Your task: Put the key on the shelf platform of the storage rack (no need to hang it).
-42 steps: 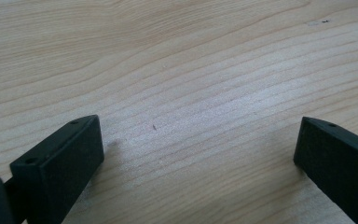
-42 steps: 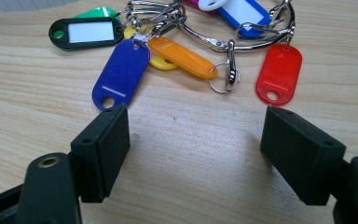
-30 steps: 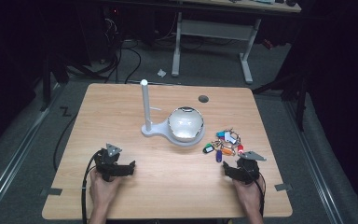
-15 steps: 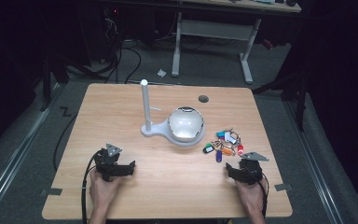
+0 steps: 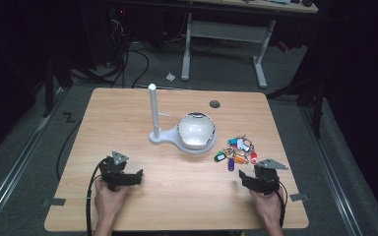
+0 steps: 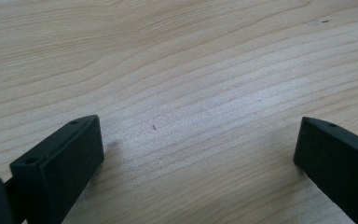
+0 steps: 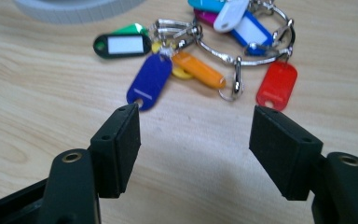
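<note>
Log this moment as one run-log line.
right gripper: open, jaws just narrowing, short of key tags | left gripper: open, over bare table

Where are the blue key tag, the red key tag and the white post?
blue key tag [image 7: 150,80], right gripper view, middle of its flat face.
red key tag [image 7: 277,85], right gripper view, centre of its face.
white post [image 5: 154,110], high view, middle of its upright shaft.

Table [image 7: 37,93] of pale, matt wood grain; key tags [image 7: 150,80] of glossy coloured plastic; their rings [image 7: 242,58] of shiny metal; right gripper [image 7: 193,135] pads matt black.
</note>
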Demonstrator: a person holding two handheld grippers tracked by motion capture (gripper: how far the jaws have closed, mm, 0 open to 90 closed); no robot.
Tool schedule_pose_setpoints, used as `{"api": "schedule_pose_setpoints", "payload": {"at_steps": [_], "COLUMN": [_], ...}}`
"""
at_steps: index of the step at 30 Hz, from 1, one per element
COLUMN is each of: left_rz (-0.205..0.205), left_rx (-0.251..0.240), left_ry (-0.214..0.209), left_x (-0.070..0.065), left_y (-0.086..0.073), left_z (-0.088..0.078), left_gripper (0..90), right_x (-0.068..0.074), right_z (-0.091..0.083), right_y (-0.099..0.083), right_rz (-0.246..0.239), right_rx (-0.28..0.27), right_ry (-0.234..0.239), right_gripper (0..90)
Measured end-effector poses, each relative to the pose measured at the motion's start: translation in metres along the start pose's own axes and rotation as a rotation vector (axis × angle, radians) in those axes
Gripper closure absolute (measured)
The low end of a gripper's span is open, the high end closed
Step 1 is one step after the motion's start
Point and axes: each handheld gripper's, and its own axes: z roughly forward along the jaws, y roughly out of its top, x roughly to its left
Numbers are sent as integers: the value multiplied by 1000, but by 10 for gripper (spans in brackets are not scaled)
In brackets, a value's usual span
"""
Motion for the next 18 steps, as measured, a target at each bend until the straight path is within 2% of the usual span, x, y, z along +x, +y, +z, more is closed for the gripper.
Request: {"api": "schedule_pose_setpoints", "payload": {"at_steps": [4,10,18], "left_rz": [-1,0,0], "left_rx": [0,0,0], "left_ry": [0,0,0], "left_x": [0,0,0], "left_y": [0,0,0], "left_z": [0,0,0], "left_gripper": [17,17,17], "right_x": [0,-3,-7], "right_z": [0,-1,12], "right_y": [10,29,58], "right_rz": [-14,-14,-32], "right_rx": [8,-23,-24], "right_ry": [20,38,28], "right_gripper": [354,369,380]}}
